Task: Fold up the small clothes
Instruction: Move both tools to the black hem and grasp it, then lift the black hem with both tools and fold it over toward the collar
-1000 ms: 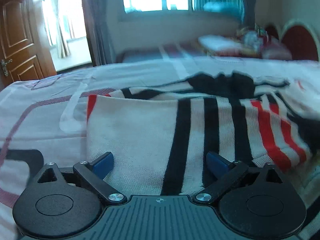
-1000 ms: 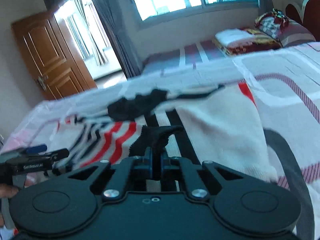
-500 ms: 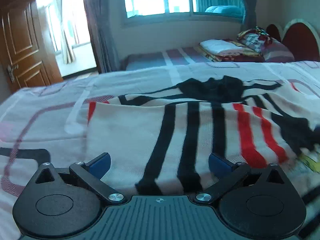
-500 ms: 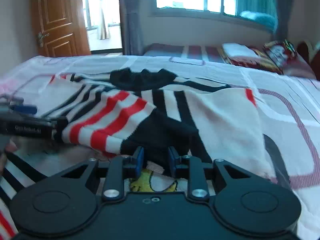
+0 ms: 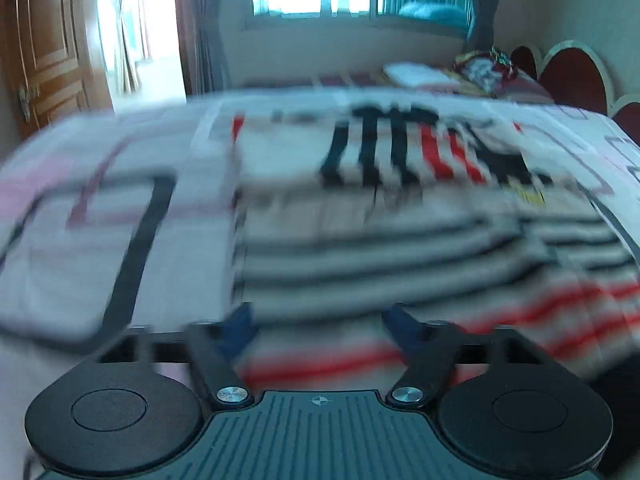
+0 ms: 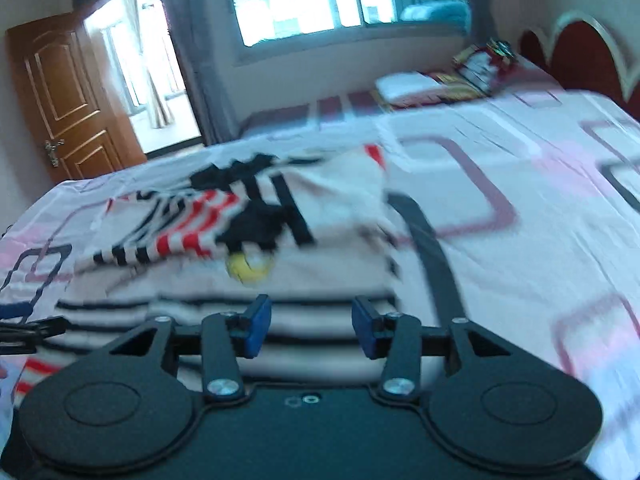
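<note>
A small white sweater (image 5: 400, 216) with black and red stripes lies on the bed, its sleeves folded over the body. It also shows in the right wrist view (image 6: 256, 240), with a yellow print on the front. My left gripper (image 5: 320, 324) is open and empty above the sweater's near hem; the view is blurred. My right gripper (image 6: 310, 330) is open and empty, above the near right part of the sweater. The tip of the left gripper (image 6: 24, 324) shows at the left edge of the right wrist view.
The bed sheet (image 6: 520, 184) is white with pink and black square outlines. Folded bedding and pillows (image 6: 448, 84) lie on a second bed behind. A red headboard (image 6: 580, 56) is at right, a wooden door (image 6: 60, 100) at left.
My right gripper let go of the black sleeve end and opened. Both grippers pulled back toward the sweater's near hem. The sleeve now lies across the sweater's body.
</note>
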Demonstrator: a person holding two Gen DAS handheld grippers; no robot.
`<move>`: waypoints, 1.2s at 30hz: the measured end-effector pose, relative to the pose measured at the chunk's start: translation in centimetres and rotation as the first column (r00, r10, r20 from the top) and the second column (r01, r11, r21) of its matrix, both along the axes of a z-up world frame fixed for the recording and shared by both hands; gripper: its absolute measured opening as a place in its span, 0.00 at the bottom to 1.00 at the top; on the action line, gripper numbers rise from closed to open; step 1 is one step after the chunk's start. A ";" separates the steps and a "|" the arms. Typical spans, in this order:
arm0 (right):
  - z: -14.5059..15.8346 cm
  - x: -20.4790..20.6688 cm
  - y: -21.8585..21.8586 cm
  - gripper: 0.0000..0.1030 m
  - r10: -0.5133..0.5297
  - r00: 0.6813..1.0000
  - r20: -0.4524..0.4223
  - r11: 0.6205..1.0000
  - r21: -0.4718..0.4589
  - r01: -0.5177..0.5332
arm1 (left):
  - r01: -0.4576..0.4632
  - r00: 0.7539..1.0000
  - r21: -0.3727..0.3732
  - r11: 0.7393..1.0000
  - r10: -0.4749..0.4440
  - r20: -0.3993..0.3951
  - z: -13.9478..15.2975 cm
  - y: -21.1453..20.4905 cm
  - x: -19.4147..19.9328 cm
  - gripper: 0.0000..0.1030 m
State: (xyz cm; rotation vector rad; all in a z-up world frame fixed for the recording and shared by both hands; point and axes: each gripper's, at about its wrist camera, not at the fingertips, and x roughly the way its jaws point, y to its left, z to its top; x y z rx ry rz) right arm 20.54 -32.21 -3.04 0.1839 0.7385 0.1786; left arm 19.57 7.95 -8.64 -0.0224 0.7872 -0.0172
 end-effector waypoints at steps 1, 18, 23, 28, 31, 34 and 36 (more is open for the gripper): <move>-0.3 -1.2 -1.1 0.43 -0.018 1.000 -0.017 0.999 0.035 0.019 | 0.004 1.000 -0.038 0.999 -0.005 -0.019 -0.4 0.8 -1.2 0.62; -6.3 -9.8 -4.5 0.42 0.031 0.969 -0.247 0.860 0.500 0.099 | -0.023 0.993 -0.609 0.793 -0.054 -0.108 -4.3 5.7 -7.4 0.67; -7.3 -9.4 -5.0 0.36 0.039 0.966 -0.256 0.793 0.596 0.126 | -0.051 0.992 -0.722 0.690 -0.048 -0.116 -6.0 6.8 -7.3 0.56; -7.9 -9.7 -5.8 0.31 0.033 0.962 -0.272 0.762 0.629 0.152 | -0.028 0.988 -0.759 0.651 -0.099 -0.121 -6.8 6.6 -9.0 0.56; -7.7 -10.3 -5.9 0.33 0.039 0.963 -0.267 0.775 0.617 0.140 | -0.026 0.987 -0.764 0.645 -0.103 -0.121 -6.8 6.6 -10.3 0.56; -7.8 -10.8 -6.1 0.33 0.043 0.963 -0.267 0.772 0.620 0.138 | -0.032 0.989 -0.779 0.626 -0.090 -0.113 -7.2 6.9 -10.5 0.56; -8.0 -10.7 -6.1 0.33 0.038 0.963 -0.265 0.767 0.625 0.142 | -0.045 0.991 -0.797 0.603 -0.071 -0.109 -7.5 7.2 -9.7 0.56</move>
